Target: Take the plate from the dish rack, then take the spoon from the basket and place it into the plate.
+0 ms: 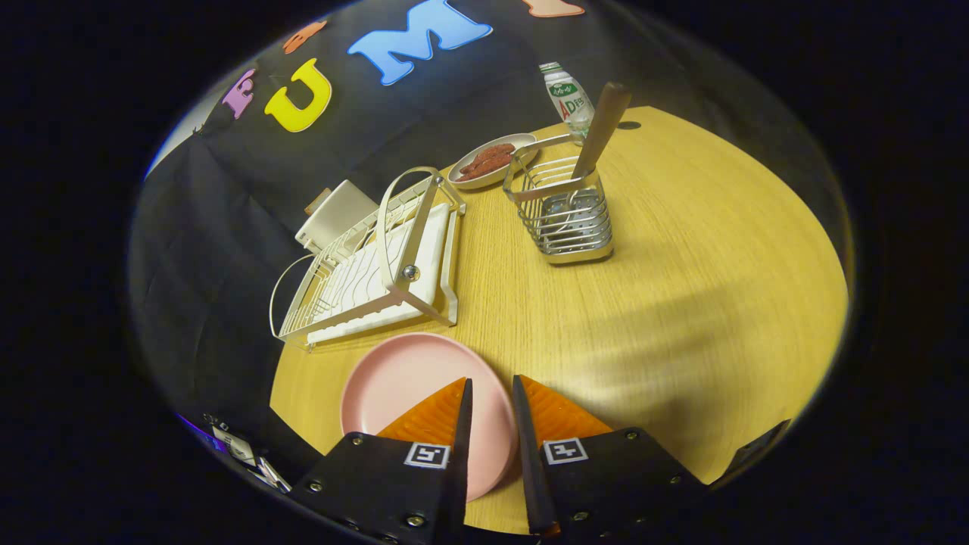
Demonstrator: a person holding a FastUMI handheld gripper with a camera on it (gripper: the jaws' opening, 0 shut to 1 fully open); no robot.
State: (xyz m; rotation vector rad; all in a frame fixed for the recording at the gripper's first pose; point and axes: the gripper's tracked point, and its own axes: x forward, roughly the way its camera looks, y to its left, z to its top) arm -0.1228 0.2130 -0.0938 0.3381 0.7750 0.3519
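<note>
From the gripper view, my hand-held gripper [490,387] hangs over the near part of the pink plate [409,386], its two fingers set slightly apart with a narrow gap between them, pinching nothing. The plate lies flat on the tabletop [681,303], out of the dish rack [371,257]; my left finger crosses over the plate's right half and the right finger sits at its right rim, whether touching I cannot tell. Just beyond the plate stands the white wire dish rack. Farther beyond the plate and to the right of the rack is the wire basket [564,212], with the spoon [599,132] standing in it, wooden handle leaning up and away. Behind the basket sit a small dish of reddish food [490,160] and a bottle [569,98].
</note>
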